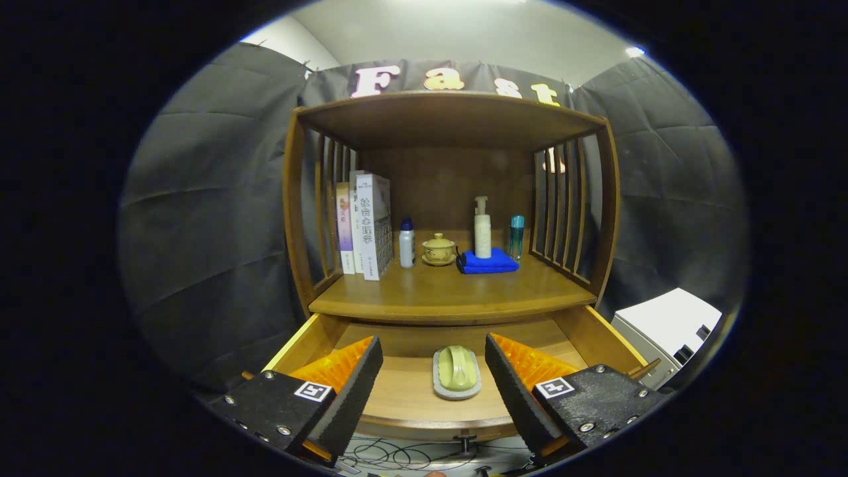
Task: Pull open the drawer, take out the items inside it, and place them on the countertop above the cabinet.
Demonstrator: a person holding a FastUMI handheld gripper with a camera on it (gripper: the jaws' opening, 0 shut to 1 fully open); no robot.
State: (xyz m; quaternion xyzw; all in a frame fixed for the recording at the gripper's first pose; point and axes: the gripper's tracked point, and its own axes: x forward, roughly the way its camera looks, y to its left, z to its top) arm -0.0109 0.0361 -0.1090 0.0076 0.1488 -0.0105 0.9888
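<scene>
The wooden drawer (599,334) stands pulled out below the cabinet's countertop (444,295). On its floor lies a green scrubbing brush with a grey base (456,371), lengthwise between my two fingers and a little ahead of the tips. My gripper (434,351) hangs over the drawer, open wide, with nothing touching either finger. The drawer's knob (465,440) shows on its front, below the fingers.
On the countertop stand several books (366,225), a small white bottle (407,243), a lidded tea cup on a saucer (438,250), a pump bottle (482,228) on a folded blue cloth (487,262), and a teal bottle (517,236). Slatted side walls flank it. A white box (666,328) sits right.
</scene>
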